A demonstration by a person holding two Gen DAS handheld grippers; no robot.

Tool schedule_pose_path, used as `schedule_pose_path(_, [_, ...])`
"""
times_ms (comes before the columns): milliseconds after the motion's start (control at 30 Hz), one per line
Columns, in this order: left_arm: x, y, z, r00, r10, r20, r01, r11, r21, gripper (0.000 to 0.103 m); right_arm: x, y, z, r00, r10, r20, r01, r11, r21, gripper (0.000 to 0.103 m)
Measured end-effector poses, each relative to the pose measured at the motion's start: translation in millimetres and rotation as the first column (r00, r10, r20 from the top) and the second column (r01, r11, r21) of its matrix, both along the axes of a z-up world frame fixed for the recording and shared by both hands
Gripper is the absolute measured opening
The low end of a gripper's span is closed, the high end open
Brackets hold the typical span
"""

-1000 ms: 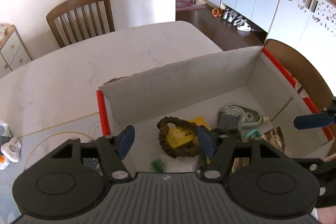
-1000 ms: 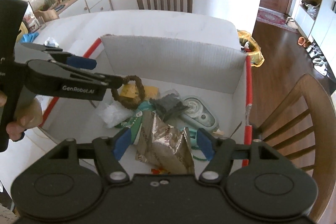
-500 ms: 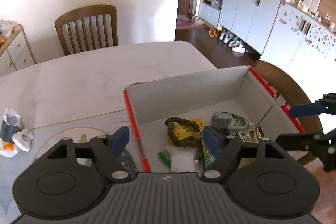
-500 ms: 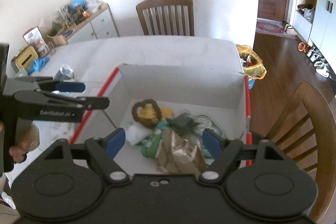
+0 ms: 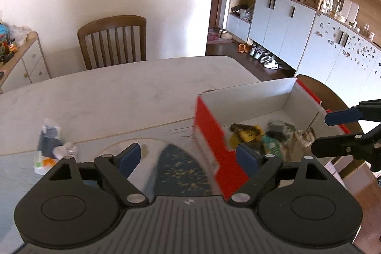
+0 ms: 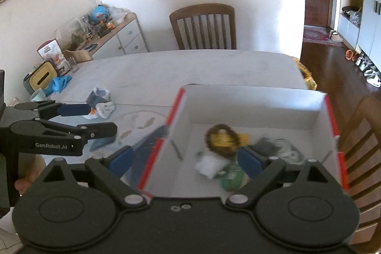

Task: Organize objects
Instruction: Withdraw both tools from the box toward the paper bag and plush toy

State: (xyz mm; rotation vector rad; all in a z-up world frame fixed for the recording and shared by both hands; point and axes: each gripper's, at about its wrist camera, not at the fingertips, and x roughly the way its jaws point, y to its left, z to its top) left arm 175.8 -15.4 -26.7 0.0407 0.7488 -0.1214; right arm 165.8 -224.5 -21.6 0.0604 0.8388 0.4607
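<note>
Left to right: on the tabletop (image 6: pixel 214 68) we see a small bundle of loose items (image 6: pixel 101 102), w/ a grey-white cloth on top, not yet put away. Our left tool (image 5: pixel 188 155) hangs over the mat nr the box, fingers spread, holding nothing. Right of it the red-edged box (image 6: pixel 252 108) already holds the braided ring (image 6: pixel 222 141), yellow packet, green pouch etc. Right tool (image 6: pixel 184 160) is above the box, also spread & empty. We judge it mostly done; the bundle is left.
</note>
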Motion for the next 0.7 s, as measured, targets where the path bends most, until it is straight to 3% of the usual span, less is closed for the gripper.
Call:
schedule_pose_path(167, [-4.1,39.4,-1.1,1.0,0.009,-0.003,-0.009,1.0,-0.025,0.102,-1.3,37.7,-1.0,1.0,0.014,-0.004,-0.014,1.0,-0.006,0.093])
schedule_pose_path(700, [8.0,157.2,-24.6,0.997,0.057,-0.052,-0.059,0.997,-0.053,0.103,27.5,150.3,-21.8,0.996,0.064,-0.054,-0.067,0.995,-0.067,0.093])
